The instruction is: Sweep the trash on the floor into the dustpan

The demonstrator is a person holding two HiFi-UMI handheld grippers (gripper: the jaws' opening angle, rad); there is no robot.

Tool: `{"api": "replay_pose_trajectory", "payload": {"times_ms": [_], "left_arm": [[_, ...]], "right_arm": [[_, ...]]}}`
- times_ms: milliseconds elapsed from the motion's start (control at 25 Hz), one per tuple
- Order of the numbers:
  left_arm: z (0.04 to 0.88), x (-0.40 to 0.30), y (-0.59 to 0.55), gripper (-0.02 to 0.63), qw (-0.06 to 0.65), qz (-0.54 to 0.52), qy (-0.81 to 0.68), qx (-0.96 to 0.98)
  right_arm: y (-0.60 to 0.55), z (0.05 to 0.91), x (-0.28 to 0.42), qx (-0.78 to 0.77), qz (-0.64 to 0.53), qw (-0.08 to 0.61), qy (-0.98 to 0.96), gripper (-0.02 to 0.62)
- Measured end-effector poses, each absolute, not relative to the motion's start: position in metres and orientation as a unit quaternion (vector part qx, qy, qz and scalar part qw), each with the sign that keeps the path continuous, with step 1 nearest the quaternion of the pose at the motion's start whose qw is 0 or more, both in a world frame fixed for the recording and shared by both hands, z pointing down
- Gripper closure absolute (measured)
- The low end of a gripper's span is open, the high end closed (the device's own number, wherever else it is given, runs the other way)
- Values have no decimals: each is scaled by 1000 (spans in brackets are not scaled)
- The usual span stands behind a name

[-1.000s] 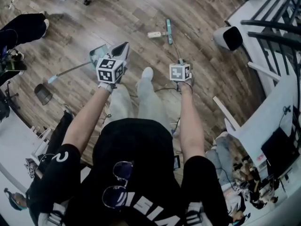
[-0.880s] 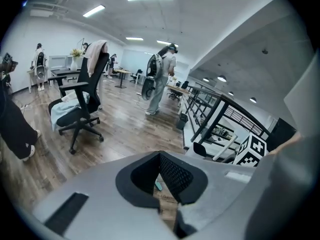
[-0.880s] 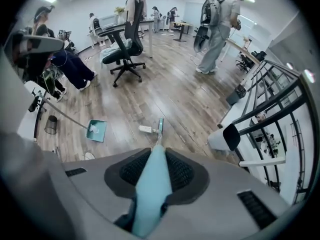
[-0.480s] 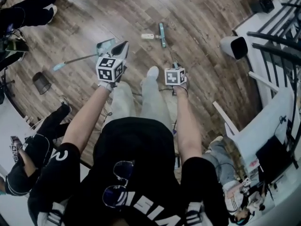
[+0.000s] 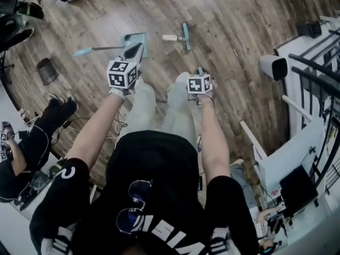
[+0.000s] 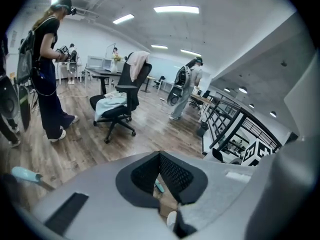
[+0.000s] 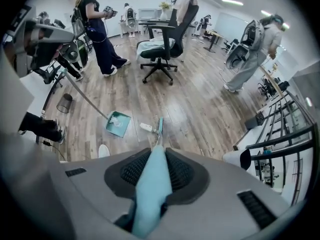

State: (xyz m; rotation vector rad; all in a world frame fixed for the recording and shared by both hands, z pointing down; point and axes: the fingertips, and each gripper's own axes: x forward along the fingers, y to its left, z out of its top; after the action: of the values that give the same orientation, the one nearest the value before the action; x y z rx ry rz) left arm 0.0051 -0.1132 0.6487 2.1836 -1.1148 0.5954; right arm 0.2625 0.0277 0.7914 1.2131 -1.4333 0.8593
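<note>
A teal dustpan (image 5: 135, 40) (image 7: 118, 124) sits on the wood floor with white trash in it, its long handle (image 5: 101, 49) slanting away to the left. My left gripper (image 5: 135, 52) (image 6: 160, 156) hangs just in front of the pan, shut and empty; the handle's teal end (image 6: 25, 174) lies off to its left. My right gripper (image 5: 200, 71) (image 7: 155, 156) is shut on the teal broom handle (image 7: 150, 189). The broom head (image 5: 185, 36) (image 7: 160, 125) rests on the floor right of the pan, with a white piece of trash (image 5: 170, 37) (image 7: 145, 127) against its left side.
A black wire wastebasket (image 5: 47, 70) (image 7: 62, 103) stands left. A black office chair (image 7: 160, 49) (image 6: 120, 104) stands beyond the dustpan, with people around it. A white-and-black device (image 5: 273, 67) and black railings (image 5: 319, 62) line the right. Seated people's legs (image 5: 56, 113) crowd the left.
The head view has swung, so dustpan, broom head and white trash sit higher in the picture. The dustpan now lies just ahead of the left jaws instead of to their left. Neither grip has changed.
</note>
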Motion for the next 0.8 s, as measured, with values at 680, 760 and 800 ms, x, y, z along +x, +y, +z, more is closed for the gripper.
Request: {"api": "replay_pose_trajectory", "payload": {"times_ms": [680, 760, 800], "left_arm": [[662, -189, -94, 607, 332, 195, -497, 778], [663, -205, -94, 607, 335, 192, -500, 775], [664, -214, -95, 607, 336, 191, -501, 774]], "right_arm": [[9, 791, 104, 479, 343, 539, -601, 512], [7, 790, 88, 483, 349, 539, -595, 512], [6, 789, 80, 486, 350, 539, -593, 512]]}}
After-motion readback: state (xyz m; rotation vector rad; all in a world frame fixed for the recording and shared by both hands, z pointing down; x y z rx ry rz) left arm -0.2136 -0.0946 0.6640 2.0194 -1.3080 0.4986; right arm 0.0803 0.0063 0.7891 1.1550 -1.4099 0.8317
